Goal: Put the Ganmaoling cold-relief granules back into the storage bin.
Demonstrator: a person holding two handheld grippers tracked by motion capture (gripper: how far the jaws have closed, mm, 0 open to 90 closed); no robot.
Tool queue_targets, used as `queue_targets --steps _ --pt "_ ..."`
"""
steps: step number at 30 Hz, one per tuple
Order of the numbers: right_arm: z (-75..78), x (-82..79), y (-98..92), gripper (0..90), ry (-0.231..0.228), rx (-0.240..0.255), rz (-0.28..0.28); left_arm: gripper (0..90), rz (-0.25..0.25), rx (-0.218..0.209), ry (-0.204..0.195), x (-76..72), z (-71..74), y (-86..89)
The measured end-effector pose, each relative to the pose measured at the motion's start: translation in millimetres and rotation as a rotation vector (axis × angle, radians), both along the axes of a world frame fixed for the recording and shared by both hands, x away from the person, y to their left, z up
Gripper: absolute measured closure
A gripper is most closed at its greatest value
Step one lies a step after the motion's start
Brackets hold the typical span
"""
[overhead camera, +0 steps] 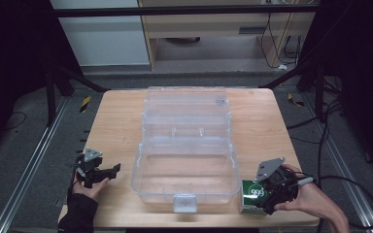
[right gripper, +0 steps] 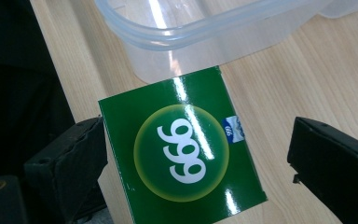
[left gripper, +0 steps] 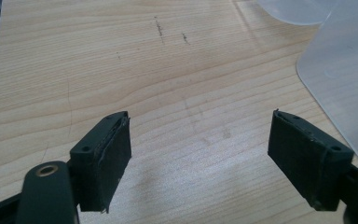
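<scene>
Left gripper (overhead camera: 108,171): black body, grey three-cornered plate on top with small dark holes; held by left hand (overhead camera: 88,187) in a black sleeve (overhead camera: 79,213) that enters at 7 o'clock. Its own view: two blocky black jaws, matte rubbery pads (left gripper: 116,156) with frayed edges, a brass-ringed hole on the arm at 8 o'clock. Right gripper (overhead camera: 257,198): same black build and grey plate, a thin cable trailing toward 3 o'clock; right hand (overhead camera: 307,198) bare, no sleeve visible.
</scene>
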State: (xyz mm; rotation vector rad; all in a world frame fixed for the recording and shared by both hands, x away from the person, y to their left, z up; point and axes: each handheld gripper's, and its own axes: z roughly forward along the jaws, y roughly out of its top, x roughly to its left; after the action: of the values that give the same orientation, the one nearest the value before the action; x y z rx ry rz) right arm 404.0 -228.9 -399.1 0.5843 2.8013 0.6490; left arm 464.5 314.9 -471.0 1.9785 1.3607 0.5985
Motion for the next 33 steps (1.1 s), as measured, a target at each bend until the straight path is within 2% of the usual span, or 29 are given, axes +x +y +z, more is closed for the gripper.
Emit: queue_targets --steps 7,33 --pt "-8.9 -0.4 3.3 3.9 0.045 -0.019 0.015 20.8 0.001 -0.002 -0.001 0.1 -0.3 -0.3" --pt "-31.5 12.9 20.3 3.4 0.118 -0.123 0.075 20.8 -0.006 0.009 0.002 0.5 -0.7 -0.4"
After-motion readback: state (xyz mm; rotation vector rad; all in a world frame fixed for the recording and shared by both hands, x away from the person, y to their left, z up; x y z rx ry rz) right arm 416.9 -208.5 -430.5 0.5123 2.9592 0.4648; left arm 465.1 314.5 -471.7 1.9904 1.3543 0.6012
